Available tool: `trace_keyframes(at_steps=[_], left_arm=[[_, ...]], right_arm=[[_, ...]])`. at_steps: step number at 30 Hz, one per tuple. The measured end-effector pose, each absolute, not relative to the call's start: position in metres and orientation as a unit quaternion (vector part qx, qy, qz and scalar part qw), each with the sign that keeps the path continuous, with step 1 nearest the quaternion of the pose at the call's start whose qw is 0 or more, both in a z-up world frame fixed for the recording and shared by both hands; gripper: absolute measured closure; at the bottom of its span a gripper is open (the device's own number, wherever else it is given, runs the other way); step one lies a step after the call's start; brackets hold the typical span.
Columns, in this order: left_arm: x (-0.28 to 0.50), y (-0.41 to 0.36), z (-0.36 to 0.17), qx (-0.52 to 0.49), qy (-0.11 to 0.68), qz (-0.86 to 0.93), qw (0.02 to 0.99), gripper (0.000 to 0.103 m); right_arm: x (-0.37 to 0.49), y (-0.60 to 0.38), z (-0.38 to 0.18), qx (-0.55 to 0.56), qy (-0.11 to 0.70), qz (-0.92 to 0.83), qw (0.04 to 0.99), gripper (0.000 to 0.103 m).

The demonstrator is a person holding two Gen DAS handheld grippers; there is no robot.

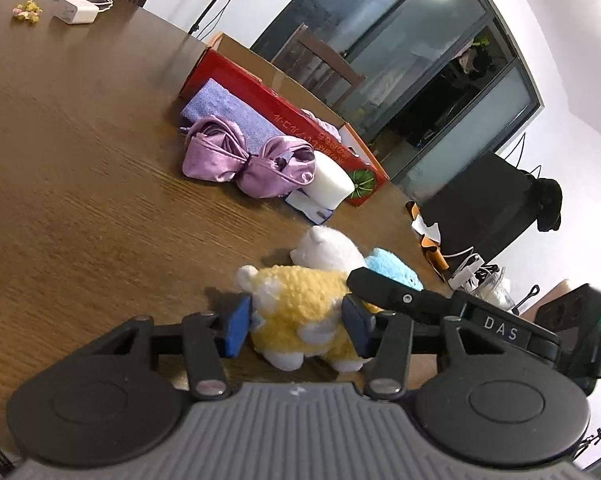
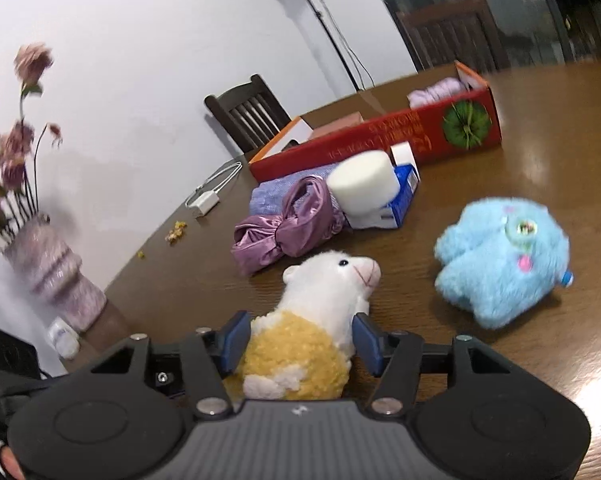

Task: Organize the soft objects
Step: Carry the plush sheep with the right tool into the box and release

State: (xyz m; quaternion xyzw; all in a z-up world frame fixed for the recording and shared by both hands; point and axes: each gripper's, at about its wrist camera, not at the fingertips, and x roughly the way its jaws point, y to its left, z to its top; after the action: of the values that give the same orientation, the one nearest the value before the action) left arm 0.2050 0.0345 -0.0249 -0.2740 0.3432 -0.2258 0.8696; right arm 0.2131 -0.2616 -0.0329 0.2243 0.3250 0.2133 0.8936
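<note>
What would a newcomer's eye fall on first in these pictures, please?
First, the yellow-and-white lamb plush, low in the middle, with both the left hand-held gripper and the right hand-held gripper closed on it. Next, the fluffy blue plush to its right, then the shiny purple bow before the red box.

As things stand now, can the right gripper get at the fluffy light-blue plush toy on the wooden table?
Probably not yet. The right gripper has its pads against the yellow-and-white plush sheep, which fills its jaws. The fluffy light-blue plush toy lies apart, with bare wooden table between; the way looks free once the sheep is released.
</note>
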Motion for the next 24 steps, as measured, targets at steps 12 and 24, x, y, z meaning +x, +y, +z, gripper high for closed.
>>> trace_keyframes(at_steps=[12, 24], left_arm=[[0.296, 0.002, 0.054, -0.267, 0.254, -0.310, 0.876, 0.057], [0.508, -0.091, 0.039, -0.265, 0.344, -0.279, 0.857, 0.057]], right_arm=[[0.262, -0.301, 0.049, 0.207, 0.208, 0.211, 0.932, 0.052], [0.492, -0.365, 0.047, 0.188, 0.289, 0.151, 0.926, 0.052]])
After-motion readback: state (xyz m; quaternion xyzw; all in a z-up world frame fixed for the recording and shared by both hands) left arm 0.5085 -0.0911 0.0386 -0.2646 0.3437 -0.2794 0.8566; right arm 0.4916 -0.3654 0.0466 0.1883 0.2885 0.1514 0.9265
